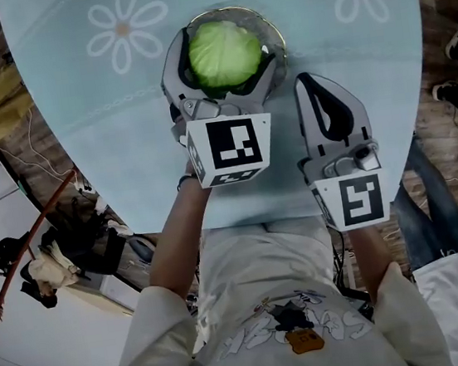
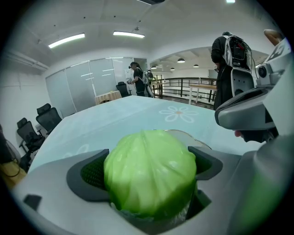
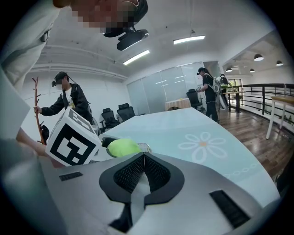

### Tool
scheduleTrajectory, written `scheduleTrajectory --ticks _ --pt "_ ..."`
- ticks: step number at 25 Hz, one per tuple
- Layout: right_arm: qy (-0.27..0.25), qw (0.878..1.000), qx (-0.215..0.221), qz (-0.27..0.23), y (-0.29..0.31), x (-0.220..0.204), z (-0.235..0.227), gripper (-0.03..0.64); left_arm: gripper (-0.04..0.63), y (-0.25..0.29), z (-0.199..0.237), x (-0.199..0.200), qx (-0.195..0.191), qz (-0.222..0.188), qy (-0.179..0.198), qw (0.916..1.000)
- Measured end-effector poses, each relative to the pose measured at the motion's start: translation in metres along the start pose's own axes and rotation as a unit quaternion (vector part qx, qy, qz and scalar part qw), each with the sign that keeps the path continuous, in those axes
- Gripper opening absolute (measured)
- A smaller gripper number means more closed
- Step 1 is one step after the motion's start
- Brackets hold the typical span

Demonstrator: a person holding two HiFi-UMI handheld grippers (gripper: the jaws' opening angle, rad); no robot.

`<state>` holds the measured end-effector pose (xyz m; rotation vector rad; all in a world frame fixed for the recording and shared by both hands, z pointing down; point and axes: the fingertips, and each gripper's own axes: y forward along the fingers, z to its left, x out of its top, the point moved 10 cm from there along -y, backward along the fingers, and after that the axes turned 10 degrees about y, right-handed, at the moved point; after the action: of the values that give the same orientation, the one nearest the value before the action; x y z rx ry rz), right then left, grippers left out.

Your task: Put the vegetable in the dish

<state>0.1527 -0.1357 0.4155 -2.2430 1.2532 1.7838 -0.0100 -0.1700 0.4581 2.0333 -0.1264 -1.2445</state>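
Note:
A round pale green cabbage (image 1: pixel 223 51) sits between the jaws of my left gripper (image 1: pixel 221 38), which is shut on it. It hangs right over a clear glass dish (image 1: pixel 269 30) on the light blue table; only the dish's rim shows around it. In the left gripper view the cabbage (image 2: pixel 149 176) fills the gap between the black pads (image 2: pixel 92 174), with the dish rim (image 2: pixel 193 137) just beyond. My right gripper (image 1: pixel 309 82) rests to the right, shut and empty. From the right gripper view the cabbage (image 3: pixel 123 147) and dish rim (image 3: pixel 145 147) lie to the left of its closed jaws.
The round table (image 1: pixel 347 62) with white flower prints (image 1: pixel 125 26) spreads around the dish. Office chairs (image 2: pixel 32 131), a railing (image 2: pixel 183 87) and people (image 3: pixel 69 103) stand in the room beyond. A person's legs (image 1: pixel 422 219) are at the table's right edge.

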Motion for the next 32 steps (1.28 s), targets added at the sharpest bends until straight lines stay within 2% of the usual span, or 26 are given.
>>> scheduleTrajectory --ticks 7,10,13,20,26,29,32 --pt "-0.001 1.0 -0.001 -0.002 -0.014 -0.003 0.0 0.023 0.545 -0.003 -0.016 0.003 -0.015 0.01 0.036 0.9992" --pt "-0.002 1.0 -0.002 -0.001 -0.009 0.0 0.002 0.022 0.545 -0.002 -0.01 0.004 -0.017 0.004 0.042 0.999" --pt "-0.002 1.0 -0.003 0.0 -0.006 0.002 0.003 0.021 0.545 -0.006 -0.005 0.011 -0.022 -0.016 0.028 0.9993" --pt "0.0 1.0 -0.006 -0.003 -0.009 0.005 0.01 0.022 0.545 -0.014 -0.006 0.012 -0.021 -0.022 0.023 0.9993" --pt "-0.006 1.0 -0.012 -0.011 -0.02 0.007 0.014 0.021 0.545 -0.028 -0.001 0.017 -0.017 -0.039 0.002 0.9991" --pt "-0.008 1.0 -0.014 -0.017 -0.025 0.008 0.021 0.021 0.514 -0.042 0.005 0.025 -0.017 -0.061 -0.004 0.998" --pt "-0.015 1.0 -0.013 -0.023 -0.03 0.014 0.032 0.021 0.428 -0.061 0.009 0.029 -0.01 -0.078 -0.008 0.9969"
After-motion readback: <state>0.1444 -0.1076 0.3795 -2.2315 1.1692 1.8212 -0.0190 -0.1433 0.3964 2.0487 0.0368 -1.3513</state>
